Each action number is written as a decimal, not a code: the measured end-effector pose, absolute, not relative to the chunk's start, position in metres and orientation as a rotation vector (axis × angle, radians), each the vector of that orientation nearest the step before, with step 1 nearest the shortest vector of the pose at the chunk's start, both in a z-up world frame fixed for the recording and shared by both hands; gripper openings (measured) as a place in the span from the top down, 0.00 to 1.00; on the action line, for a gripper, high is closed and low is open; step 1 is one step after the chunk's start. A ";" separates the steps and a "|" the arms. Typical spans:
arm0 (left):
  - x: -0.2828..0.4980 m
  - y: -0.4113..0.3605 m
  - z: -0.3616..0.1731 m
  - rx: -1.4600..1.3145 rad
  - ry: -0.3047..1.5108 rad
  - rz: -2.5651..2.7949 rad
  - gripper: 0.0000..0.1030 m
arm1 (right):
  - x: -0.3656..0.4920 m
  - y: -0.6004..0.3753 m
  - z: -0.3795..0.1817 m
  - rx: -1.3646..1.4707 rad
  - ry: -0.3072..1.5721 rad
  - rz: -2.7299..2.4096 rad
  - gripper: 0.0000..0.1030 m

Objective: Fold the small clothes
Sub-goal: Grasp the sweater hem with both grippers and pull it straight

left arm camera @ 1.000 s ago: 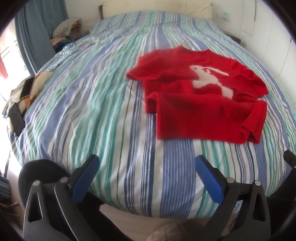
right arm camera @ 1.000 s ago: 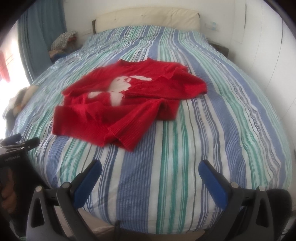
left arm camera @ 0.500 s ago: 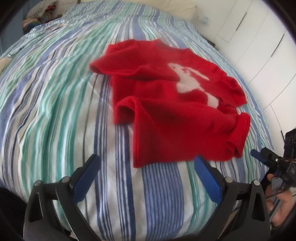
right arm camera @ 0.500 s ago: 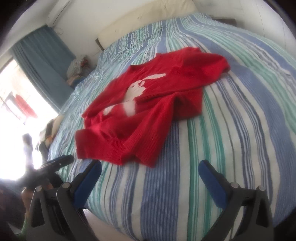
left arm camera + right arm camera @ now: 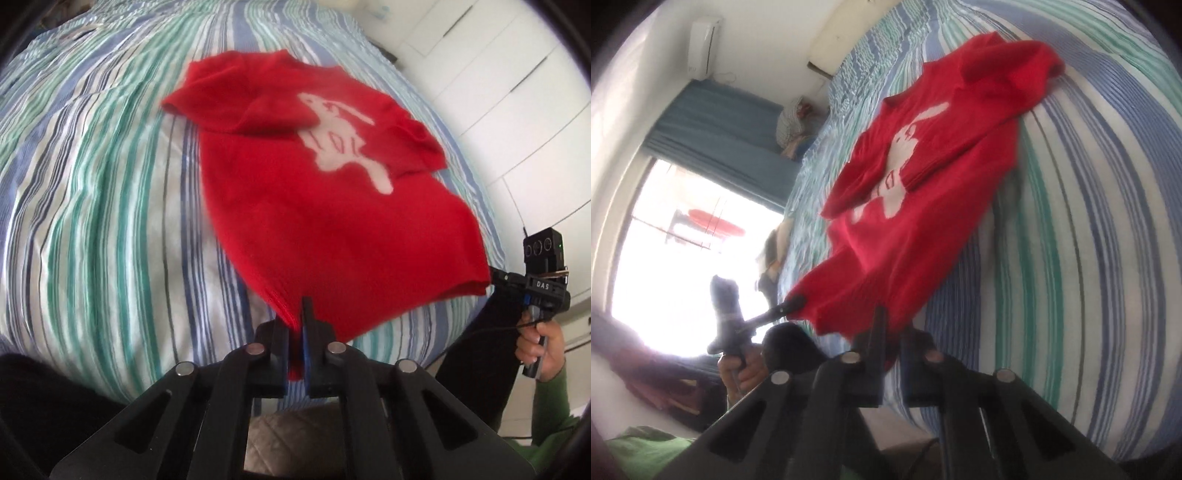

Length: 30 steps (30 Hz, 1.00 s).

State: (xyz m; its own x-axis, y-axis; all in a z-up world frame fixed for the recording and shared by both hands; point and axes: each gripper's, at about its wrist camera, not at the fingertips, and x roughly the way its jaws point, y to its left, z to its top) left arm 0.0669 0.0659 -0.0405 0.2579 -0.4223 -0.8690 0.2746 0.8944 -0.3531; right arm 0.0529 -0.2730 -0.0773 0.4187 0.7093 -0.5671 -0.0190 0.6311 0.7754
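A small red sweater (image 5: 332,221) with a white rabbit on its chest lies on the striped bed cover (image 5: 92,184), sleeves folded in. In the left wrist view my left gripper (image 5: 297,321) is closing its jaws on the sweater's near left hem corner, red knit pinched between the blue pads. My right gripper (image 5: 493,277) grips the other hem corner at the right. The right wrist view shows the sweater (image 5: 916,229) stretched toward me, my right gripper (image 5: 892,325) closing on its hem, and my left gripper (image 5: 792,304) clamped on the far corner.
White wardrobe doors (image 5: 517,92) stand to the right of the bed. A bright window (image 5: 665,240) with a blue curtain (image 5: 720,136) is on the other side. A pile of clothes (image 5: 794,125) sits near the headboard. A person's hand (image 5: 543,343) holds the right gripper.
Both grippers dropped toward the near edge of the bed and went from wide open to clamped on the sweater's hem corners. The folded-up hem is now pulled out flat toward me.
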 end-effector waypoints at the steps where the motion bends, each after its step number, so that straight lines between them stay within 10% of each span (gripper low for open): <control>1: 0.064 0.065 -0.050 -0.121 1.244 -0.461 0.95 | 0.045 -0.280 -0.080 0.772 1.079 0.474 0.92; 3: 0.062 0.063 -0.073 -0.090 1.286 -0.429 0.92 | 0.037 -0.286 -0.094 0.716 1.130 0.375 0.80; 5: 0.062 0.065 -0.084 -0.122 1.298 -0.418 0.89 | 0.034 -0.292 -0.110 0.715 1.174 0.301 0.49; 7: 0.060 0.071 -0.082 -0.163 1.276 -0.434 0.77 | 0.033 -0.297 -0.116 0.807 1.151 0.309 0.46; 9: 0.057 0.074 -0.075 -0.195 1.234 -0.443 0.45 | 0.038 -0.293 -0.111 0.848 1.103 0.354 0.45; 11: 0.059 0.073 -0.074 -0.189 1.203 -0.432 0.40 | 0.047 -0.282 -0.109 0.844 1.075 0.388 0.41; 14: 0.063 0.073 -0.081 -0.208 1.218 -0.424 0.43 | 0.059 -0.256 -0.128 0.835 1.125 0.448 0.43; 16: 0.062 0.078 -0.080 -0.236 1.218 -0.422 0.44 | 0.059 -0.239 -0.140 0.761 1.185 0.504 0.92; 17: 0.059 0.083 -0.078 -0.251 1.213 -0.423 0.44 | 0.057 -0.236 -0.139 0.728 1.195 0.494 0.95; 22: 0.057 0.089 -0.082 -0.272 1.214 -0.436 0.44 | 0.037 -0.259 -0.114 0.661 1.168 0.411 0.95; 26: 0.062 0.072 -0.092 -0.243 1.261 -0.434 0.97 | 0.040 -0.261 -0.120 0.669 1.179 0.390 0.95; 30: 0.057 0.075 -0.083 -0.250 1.259 -0.387 0.97 | 0.043 -0.251 -0.120 0.641 1.182 0.388 0.95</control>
State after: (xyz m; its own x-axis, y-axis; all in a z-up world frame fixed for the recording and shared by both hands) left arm 0.0568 0.0749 -0.0825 0.2549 -0.4160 -0.8729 0.1457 0.9089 -0.3906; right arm 0.0434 -0.2513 -0.1200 0.3442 0.5937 -0.7273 0.0479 0.7625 0.6452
